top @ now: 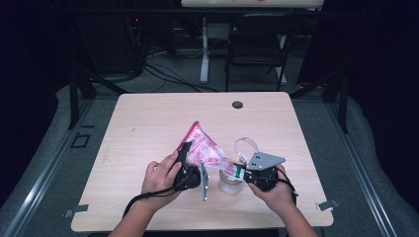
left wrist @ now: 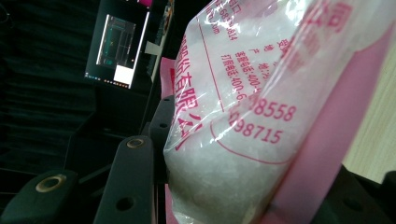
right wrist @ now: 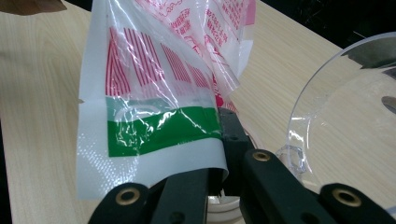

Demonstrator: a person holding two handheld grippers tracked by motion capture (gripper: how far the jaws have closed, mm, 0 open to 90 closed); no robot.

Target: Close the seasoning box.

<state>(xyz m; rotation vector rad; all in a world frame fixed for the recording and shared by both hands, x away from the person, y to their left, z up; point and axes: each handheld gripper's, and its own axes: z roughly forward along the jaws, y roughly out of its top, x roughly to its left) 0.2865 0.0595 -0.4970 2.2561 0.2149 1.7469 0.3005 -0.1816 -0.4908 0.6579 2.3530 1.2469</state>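
Bag (top: 201, 148) of white granules, pink and clear with red print, hangs above the counter (top: 148, 123) between our two hands. On the left, our left gripper (top: 184, 153) clamps the full, heavy end; in the left gripper view the granules (left wrist: 224, 177) bulge against the black jaw, so the jaws stand partly apart, pressing on the bag. Moving right, the bag slopes down to its flat sealed edge with a green band (right wrist: 159, 128). Our right gripper (top: 243, 170) is clenched on that edge, jaws pinching the film tight. Just beneath and beside it stands a clear jar (top: 230, 181), and a clear lid (top: 245, 145) lies on the counter just behind.
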